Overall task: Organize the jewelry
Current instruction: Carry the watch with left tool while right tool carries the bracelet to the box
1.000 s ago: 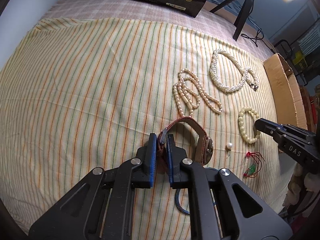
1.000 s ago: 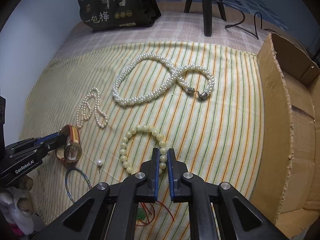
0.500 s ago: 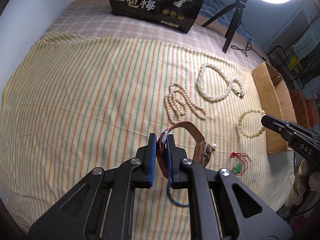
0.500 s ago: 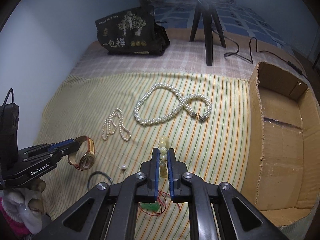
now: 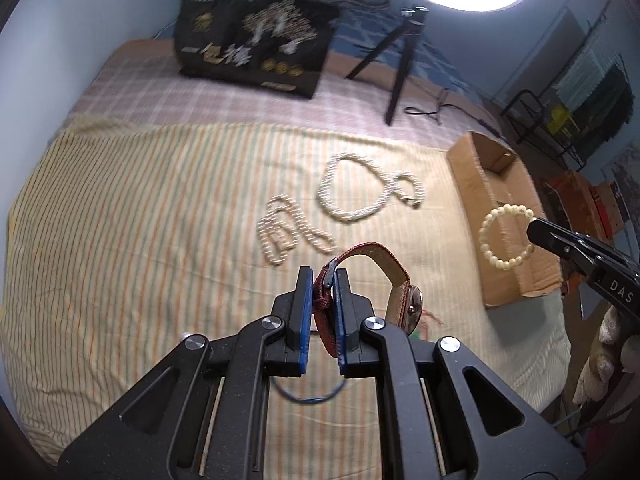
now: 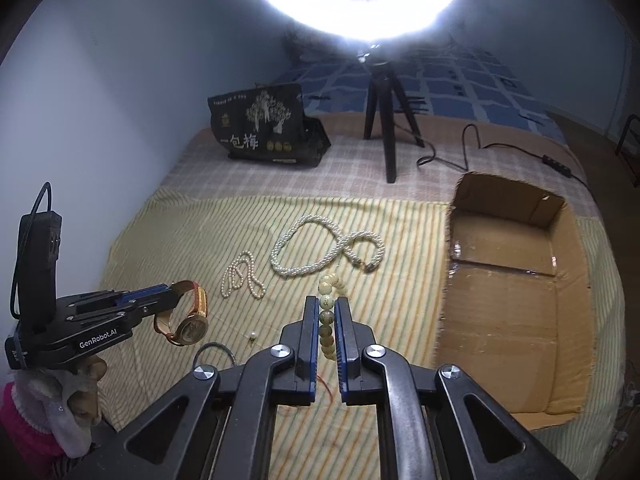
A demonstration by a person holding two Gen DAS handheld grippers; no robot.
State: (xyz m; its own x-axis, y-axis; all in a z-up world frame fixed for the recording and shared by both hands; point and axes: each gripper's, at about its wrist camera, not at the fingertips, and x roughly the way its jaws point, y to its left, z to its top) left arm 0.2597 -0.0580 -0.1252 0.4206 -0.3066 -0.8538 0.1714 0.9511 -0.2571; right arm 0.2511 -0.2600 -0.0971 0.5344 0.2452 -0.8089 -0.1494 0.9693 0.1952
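My left gripper [image 5: 323,276] is shut on the red-brown strap of a wristwatch [image 5: 394,280] and holds it in the air above the striped cloth [image 5: 140,220]; it also shows in the right wrist view [image 6: 172,300] with the watch [image 6: 192,320]. My right gripper [image 6: 327,304] is shut on a cream bead bracelet [image 6: 328,312], lifted off the cloth; in the left wrist view the bracelet [image 5: 505,236] hangs in front of the cardboard box [image 5: 504,184]. A thick pearl necklace [image 6: 320,248] and a thin pearl strand [image 6: 244,276] lie on the cloth.
The open cardboard box [image 6: 560,240] sits at the cloth's right edge. A loose pearl [image 6: 252,335], a blue ring [image 6: 212,350] and a red cord charm [image 5: 428,316] lie near me. A black bag [image 6: 264,128] and a ring-light tripod [image 6: 386,120] stand at the back.
Both grippers have risen off the cloth with their loads. The bracelet has been lifted and moved right, toward the box. The watch hangs higher.
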